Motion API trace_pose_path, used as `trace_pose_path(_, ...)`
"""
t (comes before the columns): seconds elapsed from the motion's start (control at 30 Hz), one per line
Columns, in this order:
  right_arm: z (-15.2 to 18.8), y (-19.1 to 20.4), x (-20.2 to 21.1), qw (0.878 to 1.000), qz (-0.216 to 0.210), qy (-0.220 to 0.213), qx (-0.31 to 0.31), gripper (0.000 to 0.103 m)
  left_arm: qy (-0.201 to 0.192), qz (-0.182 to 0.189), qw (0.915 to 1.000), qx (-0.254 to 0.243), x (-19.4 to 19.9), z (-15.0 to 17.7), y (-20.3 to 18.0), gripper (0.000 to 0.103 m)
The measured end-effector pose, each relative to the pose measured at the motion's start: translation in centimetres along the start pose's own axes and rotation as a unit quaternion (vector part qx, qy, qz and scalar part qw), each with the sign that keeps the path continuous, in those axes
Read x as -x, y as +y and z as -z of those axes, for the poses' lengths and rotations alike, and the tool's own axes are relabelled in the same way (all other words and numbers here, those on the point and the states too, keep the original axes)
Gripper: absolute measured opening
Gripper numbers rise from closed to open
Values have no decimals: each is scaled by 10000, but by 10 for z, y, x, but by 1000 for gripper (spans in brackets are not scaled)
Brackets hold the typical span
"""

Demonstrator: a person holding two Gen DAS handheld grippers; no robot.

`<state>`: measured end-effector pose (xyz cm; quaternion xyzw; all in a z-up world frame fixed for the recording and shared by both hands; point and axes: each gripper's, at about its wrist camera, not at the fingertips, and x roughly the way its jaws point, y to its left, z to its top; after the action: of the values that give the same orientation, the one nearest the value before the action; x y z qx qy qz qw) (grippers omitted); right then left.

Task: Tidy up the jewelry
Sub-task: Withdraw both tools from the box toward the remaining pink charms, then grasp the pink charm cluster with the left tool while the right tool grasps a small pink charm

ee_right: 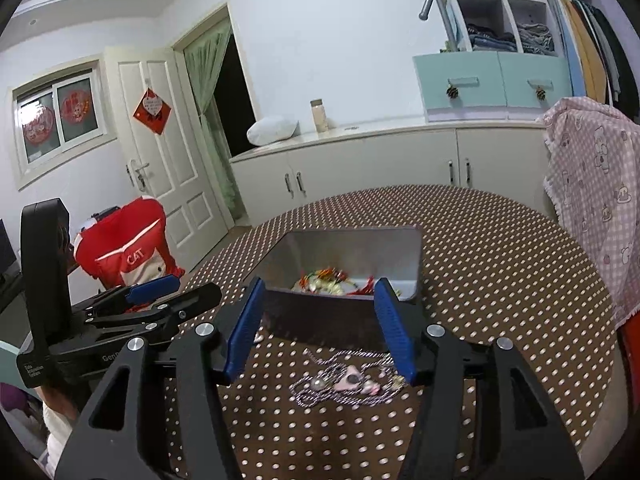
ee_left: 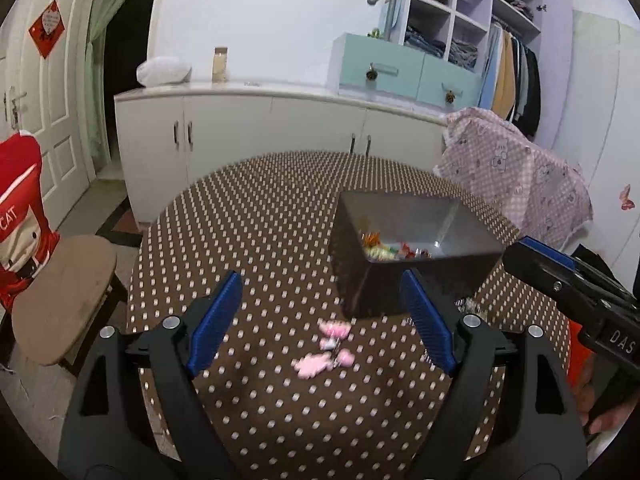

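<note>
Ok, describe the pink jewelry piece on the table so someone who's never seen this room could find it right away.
Start at the round brown table with white polka dots, then find the dark metal box holding colorful pieces. The pink jewelry lies loose on the cloth just in front of that box. It's pastel pink, unlike the silvery chain cluster lying off to its right.

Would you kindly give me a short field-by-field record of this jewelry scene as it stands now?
surface: round table under a brown dotted cloth
container: metal box, open, colourful trinkets inside
loose, left side: pink hair clips on the cloth, before the box
loose, right side: tangled chain necklace on the cloth
left claw: open, empty, above the clips
right claw: open, empty, above the necklace
</note>
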<state>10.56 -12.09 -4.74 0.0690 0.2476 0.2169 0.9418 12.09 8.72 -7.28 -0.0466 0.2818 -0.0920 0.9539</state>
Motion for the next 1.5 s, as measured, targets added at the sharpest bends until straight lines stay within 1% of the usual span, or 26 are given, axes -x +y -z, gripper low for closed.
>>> trace_pose_path(0.2, 9, 0, -8, 9998, 30, 179, -85, 56, 302, 141, 9994, -50, -6, 21, 5, 81)
trace_pose_path(0.37, 16, -1, -14, 9992, 74, 355, -168, 57, 398, 256, 9984, -296, -13, 31, -4, 80)
trace_pose_path(0.4, 17, -1, -15, 9991, 79, 370, -169, 57, 428, 309, 9980, -339, -15, 33, -6, 75)
trace_pose_path(0.43, 18, -1, -15, 9991, 92, 392, -161, 57, 464, 318, 9978, -360, -18, 34, -7, 67)
trace_pose_path(0.47, 19, 0, -15, 9990, 98, 405, -147, 57, 527, 303, 9974, -382, -22, 35, -7, 62)
trace_pose_path(0.53, 20, 1, -15, 9990, 103, 425, -101, 57, 685, 218, 9967, -378, -31, 39, -7, 41)
trace_pose_path(0.57, 21, 2, -15, 9990, 114, 426, -78, 57, 686, 151, 9969, -366, -33, 41, -5, 38)
trace_pose_path(0.8, 22, 2, -22, 9985, 139, 528, -78, 57, 447, 173, 9978, -453, -23, 48, -3, 36)
trace_pose_path(0.97, 21, 13, -28, 9981, -25, 610, 49, 57, 334, 167, 9991, -178, -17, 49, 10, 36)
trace_pose_path(1.0, 21, 17, -31, 9977, -129, 661, 86, 57, 287, 139, 9994, -115, -14, 49, 14, 36)
trace_pose_path(1.13, 22, 32, -38, 9962, -312, 775, 228, 57, 113, 103, 9999, 74, -6, 46, 28, 36)
trace_pose_path(1.23, 24, 45, -45, 9944, -373, 899, 418, 57, -38, 70, 9998, 203, 0, 43, 39, 36)
trace_pose_path(1.4, 26, 66, -63, 9885, -136, 1224, 872, 57, -186, 80, 9993, 307, 2, 37, 48, 36)
trace_pose_path(1.5, 25, 71, -72, 9865, -85, 1325, 958, 54, -205, 11, 9992, 343, -2, 34, 53, 36)
